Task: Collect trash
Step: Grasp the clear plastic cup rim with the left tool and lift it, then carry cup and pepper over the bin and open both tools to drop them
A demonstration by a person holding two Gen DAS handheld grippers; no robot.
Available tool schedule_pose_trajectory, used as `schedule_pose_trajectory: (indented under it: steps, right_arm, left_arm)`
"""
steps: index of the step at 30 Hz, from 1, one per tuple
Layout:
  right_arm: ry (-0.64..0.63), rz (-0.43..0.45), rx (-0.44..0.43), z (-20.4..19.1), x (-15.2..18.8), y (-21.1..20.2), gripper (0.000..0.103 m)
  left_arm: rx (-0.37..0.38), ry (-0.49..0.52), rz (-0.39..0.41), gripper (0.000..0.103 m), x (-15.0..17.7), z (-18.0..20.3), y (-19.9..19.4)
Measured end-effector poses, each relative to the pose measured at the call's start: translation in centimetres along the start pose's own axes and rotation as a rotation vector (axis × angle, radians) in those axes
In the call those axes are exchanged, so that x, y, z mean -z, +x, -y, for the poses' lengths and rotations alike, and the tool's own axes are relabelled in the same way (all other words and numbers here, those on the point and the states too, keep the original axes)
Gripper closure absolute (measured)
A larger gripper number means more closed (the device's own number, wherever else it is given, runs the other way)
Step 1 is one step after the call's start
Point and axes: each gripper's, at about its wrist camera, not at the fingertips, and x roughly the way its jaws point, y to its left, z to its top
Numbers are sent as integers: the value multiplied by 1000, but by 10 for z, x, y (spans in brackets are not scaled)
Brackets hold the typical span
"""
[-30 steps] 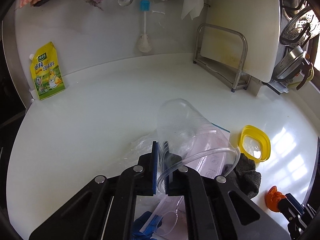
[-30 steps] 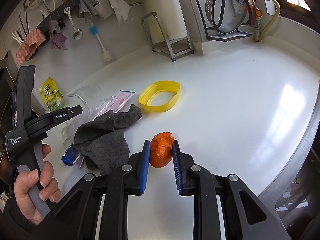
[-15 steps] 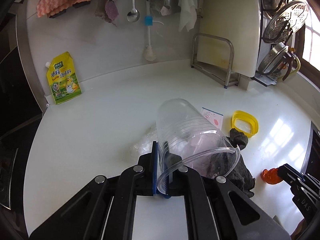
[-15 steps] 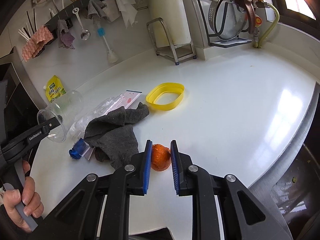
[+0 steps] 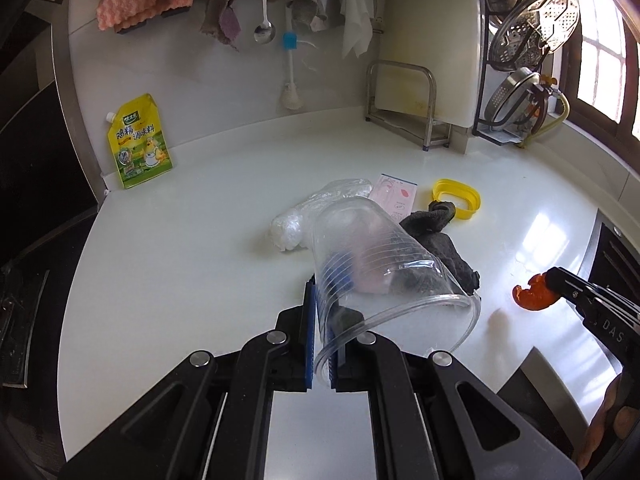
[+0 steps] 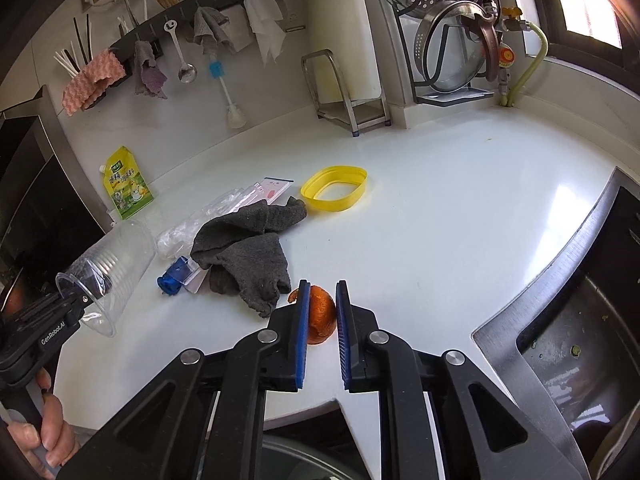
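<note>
Lifted off the counter [image 6: 460, 208], left gripper [image 5: 322, 344] pinches cup [image 5: 376, 264] rim; right gripper [image 6: 322, 320] clamps orange peel [image 6: 320, 314].

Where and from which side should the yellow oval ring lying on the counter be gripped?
Grip the yellow oval ring on its thin upright wall, one finger inside the open middle, one outside. Probably come from above at its right side: the grey cloth nearly reaches its left end.
</note>
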Motion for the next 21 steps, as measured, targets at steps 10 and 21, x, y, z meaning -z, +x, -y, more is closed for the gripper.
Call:
schedule_pose_trajectory:
  steps: [10, 21]
  right_arm:
    - [-43, 32, 19, -26, 34, -44, 91]
    - [-52, 12, 36, -41, 87, -83, 91]
  left_arm:
    - [29, 22, -5, 97, 46, 9, -37]
    - [53, 37, -21, 97, 95, 23, -66]
